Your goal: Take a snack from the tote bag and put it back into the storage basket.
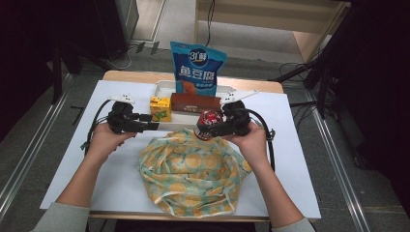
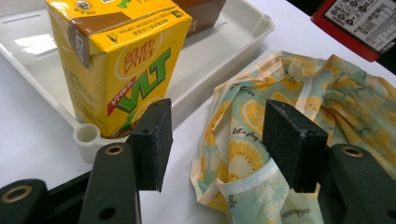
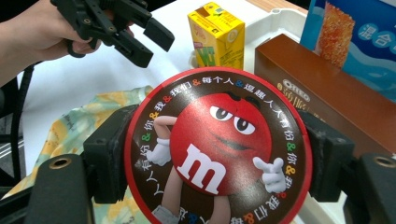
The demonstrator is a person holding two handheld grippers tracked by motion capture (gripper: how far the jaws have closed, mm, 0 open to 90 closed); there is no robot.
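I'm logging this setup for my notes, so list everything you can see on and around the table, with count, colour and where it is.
Snack bag: one, blue, standing at the back of the tray.
Drink carton: one, yellow, upright in the tray's left corner.
Biscuit box: one, brown, lying in the tray in front of the bag.
Tray: one, white, at the table's far middle.
Round candy tin: one, red and brown, held between the right gripper's jaws.
Cloth bag: one, yellow and pale green lemon print, crumpled at the near middle.
Table: one, white top.
Left gripper: black, open, beside the carton.
Right gripper: black, shut on the tin.
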